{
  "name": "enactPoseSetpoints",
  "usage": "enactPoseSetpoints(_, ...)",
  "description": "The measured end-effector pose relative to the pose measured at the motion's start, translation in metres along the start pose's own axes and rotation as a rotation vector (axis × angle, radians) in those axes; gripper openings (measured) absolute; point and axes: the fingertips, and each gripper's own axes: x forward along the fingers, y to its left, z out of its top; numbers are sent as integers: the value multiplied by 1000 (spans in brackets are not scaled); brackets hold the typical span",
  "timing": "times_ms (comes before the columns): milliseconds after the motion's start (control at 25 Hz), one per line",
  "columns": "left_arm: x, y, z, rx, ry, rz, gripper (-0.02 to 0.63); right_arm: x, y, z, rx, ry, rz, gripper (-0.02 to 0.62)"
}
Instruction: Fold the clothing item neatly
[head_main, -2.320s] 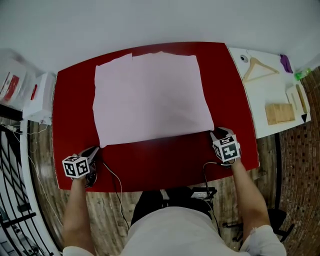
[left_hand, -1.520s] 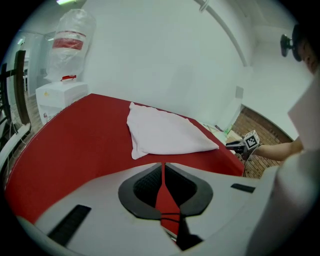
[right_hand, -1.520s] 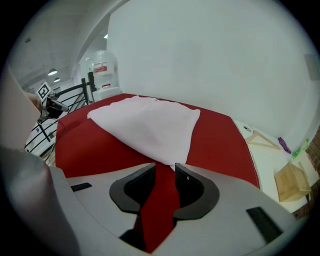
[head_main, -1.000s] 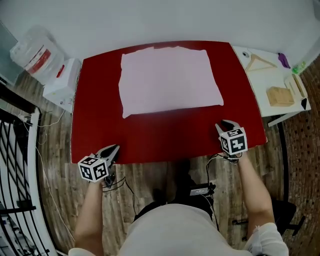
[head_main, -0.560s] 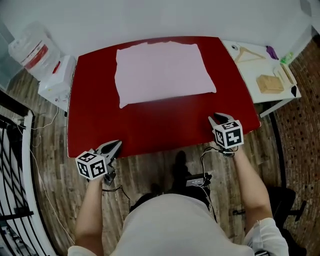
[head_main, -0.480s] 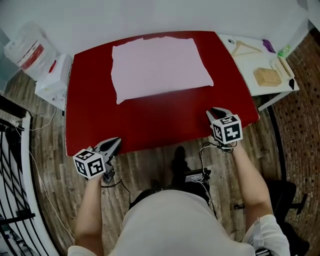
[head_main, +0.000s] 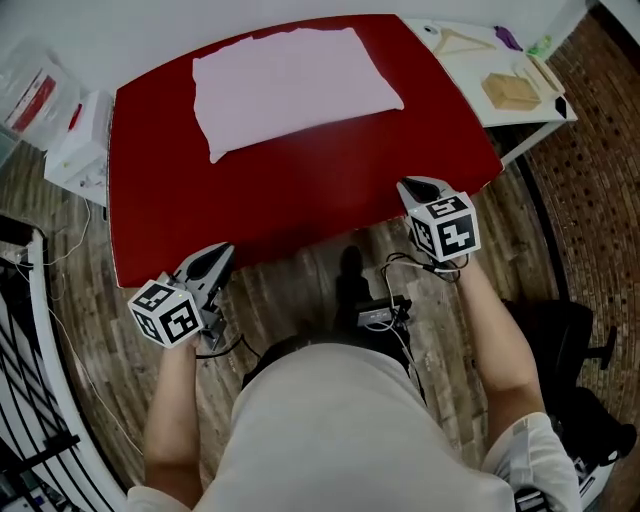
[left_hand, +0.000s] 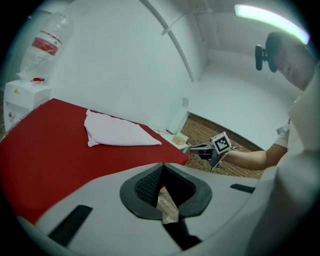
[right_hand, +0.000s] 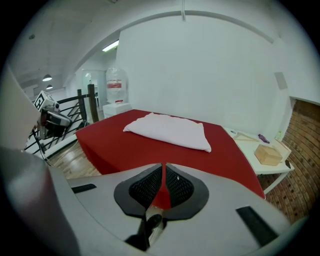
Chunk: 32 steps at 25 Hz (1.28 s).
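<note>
A pale pink cloth (head_main: 295, 85) lies folded flat on the far part of the red table (head_main: 300, 190). It also shows in the left gripper view, cloth (left_hand: 117, 134), and in the right gripper view, cloth (right_hand: 170, 130). Both grippers hang in front of the table's near edge, over the floor, well away from the cloth. My left gripper (head_main: 218, 252) is shut with nothing in it (left_hand: 162, 172). My right gripper (head_main: 415, 187) has just been closing; its pads (right_hand: 150, 187) now meet at the tips with nothing between them.
A white side table (head_main: 470, 70) at the right holds a wooden hanger (head_main: 455, 38) and a wooden block (head_main: 510, 90). A white box (head_main: 75, 145) stands left of the red table, black railing (head_main: 20, 330) further left. A dark chair (head_main: 565, 340) is at my right.
The view has drawn back from the table. Both grippers came off its near edge toward me and now hang over the wooden floor. The cloth has not moved.
</note>
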Motion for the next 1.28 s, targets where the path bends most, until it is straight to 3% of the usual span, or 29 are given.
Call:
enactPoseSetpoints(600,-28,-61,-8,-12,-54,-84,6,-76,50,12,25,-86,21,26)
enactPoseSetpoints(920,-18,-96,-4,-16,-57,-159,6,-110,53,8,159,-111,102,18)
enactPoseSetpoints(1280,3,-140,-23,-52,-25,-177,6,-146,55,-7,345,-142,223,14)
